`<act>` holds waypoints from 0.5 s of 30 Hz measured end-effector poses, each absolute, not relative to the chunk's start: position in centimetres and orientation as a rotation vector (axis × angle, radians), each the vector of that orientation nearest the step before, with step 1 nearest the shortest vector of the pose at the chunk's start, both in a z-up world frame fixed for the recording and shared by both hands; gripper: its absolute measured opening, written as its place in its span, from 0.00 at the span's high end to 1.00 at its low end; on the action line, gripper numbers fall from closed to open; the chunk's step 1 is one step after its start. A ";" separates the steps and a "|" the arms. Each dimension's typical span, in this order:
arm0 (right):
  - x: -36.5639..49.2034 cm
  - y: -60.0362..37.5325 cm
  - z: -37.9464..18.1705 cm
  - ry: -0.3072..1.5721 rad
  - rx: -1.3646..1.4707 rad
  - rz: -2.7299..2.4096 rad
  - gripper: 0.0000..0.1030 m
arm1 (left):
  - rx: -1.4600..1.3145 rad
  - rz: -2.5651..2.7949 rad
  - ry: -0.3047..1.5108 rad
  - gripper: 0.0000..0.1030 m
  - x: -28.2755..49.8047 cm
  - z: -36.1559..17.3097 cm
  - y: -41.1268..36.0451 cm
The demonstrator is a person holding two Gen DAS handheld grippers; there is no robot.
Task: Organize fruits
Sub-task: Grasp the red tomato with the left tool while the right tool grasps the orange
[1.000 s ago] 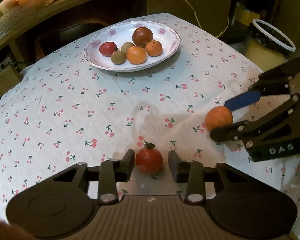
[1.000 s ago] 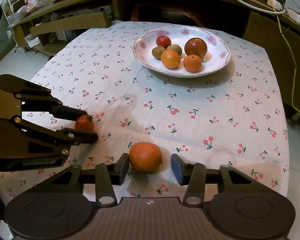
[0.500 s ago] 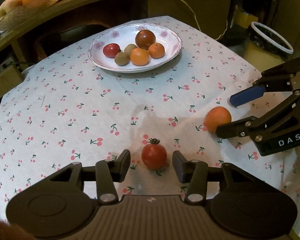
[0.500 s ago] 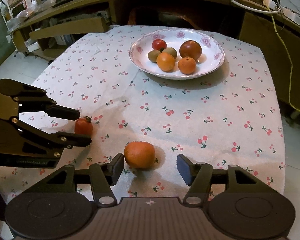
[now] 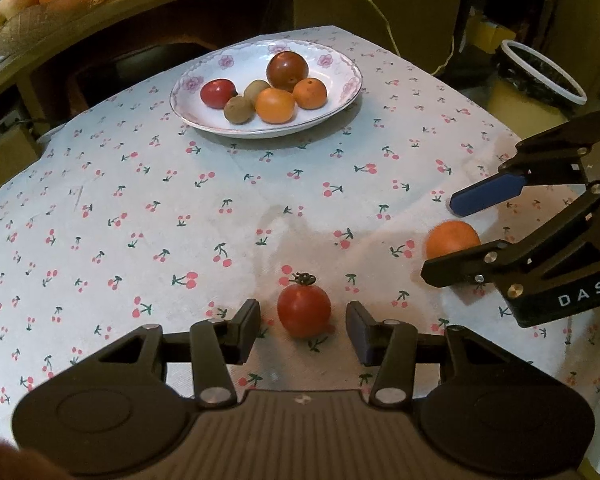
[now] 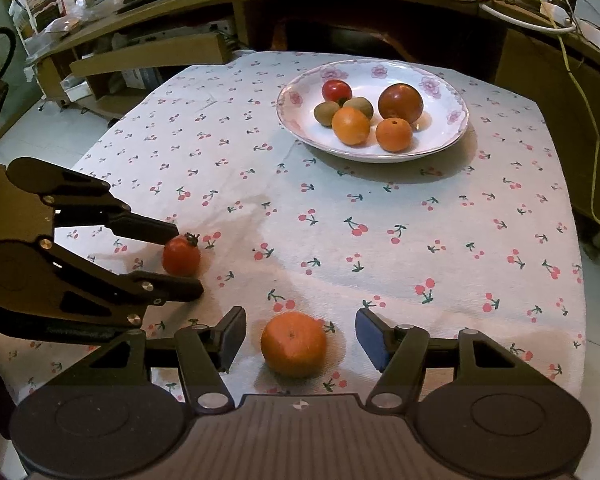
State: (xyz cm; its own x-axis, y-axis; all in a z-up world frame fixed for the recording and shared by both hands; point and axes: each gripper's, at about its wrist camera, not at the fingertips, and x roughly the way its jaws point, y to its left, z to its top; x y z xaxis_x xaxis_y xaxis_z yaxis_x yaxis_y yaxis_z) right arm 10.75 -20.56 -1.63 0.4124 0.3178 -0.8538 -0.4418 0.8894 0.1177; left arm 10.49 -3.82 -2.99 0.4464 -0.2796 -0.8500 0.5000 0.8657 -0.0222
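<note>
Tomato sits untouched between left gripper jaws.

Counts of fruit, dishes and grippers on a cherry-print tablecloth.

One floral plate held six fruits: two oranges, two kiwis, one small red tomato and one large dark tomato. Two fruits lay loose on the cloth: one tomato and one orange. Two grippers were present, the left gripper and the right gripper.

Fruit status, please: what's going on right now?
Left gripper open around tomato. Right gripper open around orange. Plate ahead, path clear.
</note>
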 end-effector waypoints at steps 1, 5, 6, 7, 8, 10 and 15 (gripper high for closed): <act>10.7 -20.6 -1.6 1.042 -0.133 0.480 0.39 | 0.247 -0.489 0.998 0.49 10.5 -3.0 -3.8; 10.4 -20.9 -1.6 1.047 -0.124 0.477 0.39 | 0.250 -0.487 0.994 0.49 10.6 -2.9 -3.9; 10.3 -21.0 -1.6 1.047 -0.122 0.475 0.39 | 0.250 -0.485 0.994 0.49 10.6 -3.0 -3.9; 10.2 -21.1 -1.6 1.045 -0.120 0.473 0.39 | 0.252 -0.485 0.992 0.49 10.6 -2.9 -3.9; 10.2 -21.1 -1.7 1.046 -0.118 0.470 0.39 | 0.255 -0.485 0.990 0.49 10.5 -2.9 -4.0; 10.1 -21.1 -1.8 1.054 -0.119 0.470 0.39 | 0.254 -0.485 0.988 0.49 10.5 -3.0 -4.0; 10.0 -20.7 -1.9 1.058 -0.123 0.483 0.45 | 0.258 -0.480 0.980 0.49 10.6 -2.9 -4.2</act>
State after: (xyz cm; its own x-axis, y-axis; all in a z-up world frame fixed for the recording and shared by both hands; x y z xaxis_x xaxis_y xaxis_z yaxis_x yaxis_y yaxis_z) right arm 10.00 -20.72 -1.90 0.3974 0.3222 -0.8592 -0.4381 0.8893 0.1309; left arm 10.61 -4.18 -2.94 0.4642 -0.2720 -0.8429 0.4995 0.8663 -0.0045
